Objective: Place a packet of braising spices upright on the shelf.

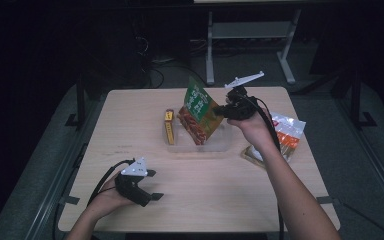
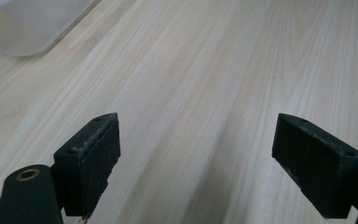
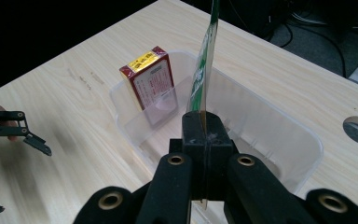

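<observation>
**Snack pouch held over a clear tub on a wooden tabletop**

A pale wooden tabletop [image 1: 200, 200] stands in a dark room, with grey table legs [image 1: 210, 50] and cables behind it. Near the middle sits a clear plastic tub [image 3: 279, 126], with a red and yellow box [image 3: 150, 84] standing upright at one end. The right gripper [image 1: 223, 111] is clamped on the edge of a green and red snack pouch [image 1: 200, 110], tilted above the tub. The left gripper [image 1: 152, 185] rests low near the front, jaws spread apart with nothing between them. More packets [image 1: 287, 132] lie at the right.
</observation>
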Tool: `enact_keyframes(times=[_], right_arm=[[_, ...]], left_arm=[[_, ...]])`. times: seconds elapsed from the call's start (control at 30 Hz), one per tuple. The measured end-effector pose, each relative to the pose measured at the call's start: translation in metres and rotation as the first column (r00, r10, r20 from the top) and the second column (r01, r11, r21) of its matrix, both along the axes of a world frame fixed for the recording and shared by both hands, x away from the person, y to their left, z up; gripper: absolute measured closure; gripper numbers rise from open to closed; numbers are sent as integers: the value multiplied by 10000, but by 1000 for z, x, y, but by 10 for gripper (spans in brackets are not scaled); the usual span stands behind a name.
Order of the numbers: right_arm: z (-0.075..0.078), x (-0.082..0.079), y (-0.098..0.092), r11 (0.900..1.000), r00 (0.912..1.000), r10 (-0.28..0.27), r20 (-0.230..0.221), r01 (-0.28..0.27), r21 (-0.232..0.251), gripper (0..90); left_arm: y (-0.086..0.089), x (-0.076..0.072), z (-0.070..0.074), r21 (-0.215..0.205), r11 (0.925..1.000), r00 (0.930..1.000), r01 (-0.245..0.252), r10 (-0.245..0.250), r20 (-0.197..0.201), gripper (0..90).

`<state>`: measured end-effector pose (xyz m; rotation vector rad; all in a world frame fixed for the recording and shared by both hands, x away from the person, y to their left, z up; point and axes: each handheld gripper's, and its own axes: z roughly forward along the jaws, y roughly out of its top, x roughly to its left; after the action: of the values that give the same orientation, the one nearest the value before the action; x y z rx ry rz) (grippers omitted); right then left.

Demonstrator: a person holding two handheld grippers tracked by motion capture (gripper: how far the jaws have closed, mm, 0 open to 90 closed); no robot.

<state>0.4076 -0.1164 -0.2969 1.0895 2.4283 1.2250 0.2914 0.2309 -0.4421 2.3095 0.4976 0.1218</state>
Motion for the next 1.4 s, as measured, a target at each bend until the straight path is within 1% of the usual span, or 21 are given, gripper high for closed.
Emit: enact_keyframes(times=[0.03,0.1,0.13,0.2,0.4,0.67,0.77,0.8,0.9,1.0,1.13,1.2,1.3,1.37,1.4], right_arm=[[1,0,1,10000,10000,-2,40,2,32,899],[3,1,4,10000,9998,29,217,-28,-75,900],[4,2,5,9999,9998,37,192,-35,-111,900],[7,3,9,9999,9996,57,286,-53,-141,900],[12,9,22,9993,9992,222,321,-212,-316,900],[16,17,36,9987,9987,363,360,-350,-367,900],[16,18,39,9987,9986,411,339,-400,-319,900],[16,18,39,9984,9984,455,325,-443,-340,899],[15,20,40,9987,9985,457,314,-449,-253,899],[14,24,38,9993,9991,339,259,-335,-183,896],[12,29,33,9998,9995,176,255,-175,-49,889],[11,30,31,10000,9996,50,270,-51,12,872],[10,31,29,10000,9996,44,286,-45,41,827],[10,30,30,9999,9995,60,316,-63,101,777],[10,29,30,9999,9994,143,329,-144,42,739]], left_arm=[[0,0,0,-3,10000,10000,-9,9,1,148],[0,0,0,-40,10000,10000,-26,26,-8,148],[1,0,0,-39,10000,10000,-30,30,-20,148],[1,0,0,-55,10000,10000,-21,21,-22,148],[2,1,0,-54,10000,10000,-23,23,10,148],[2,0,0,-106,9999,10000,-29,29,10,148],[2,0,0,-111,9999,10000,-20,20,28,148],[2,1,0,-27,10000,10000,44,-44,53,148],[1,1,0,-23,10000,10000,43,-43,11,148],[1,0,0,-90,10000,10000,8,-8,0,148],[1,0,-1,-57,10000,10000,19,-19,-1,148],[0,0,-1,-31,10000,10000,29,-29,-15,148],[0,0,-1,-25,10000,10000,43,-43,-4,148],[0,0,0,-71,10000,10000,17,-17,0,148],[0,0,0,-83,10000,10000,11,-11,-1,148]])
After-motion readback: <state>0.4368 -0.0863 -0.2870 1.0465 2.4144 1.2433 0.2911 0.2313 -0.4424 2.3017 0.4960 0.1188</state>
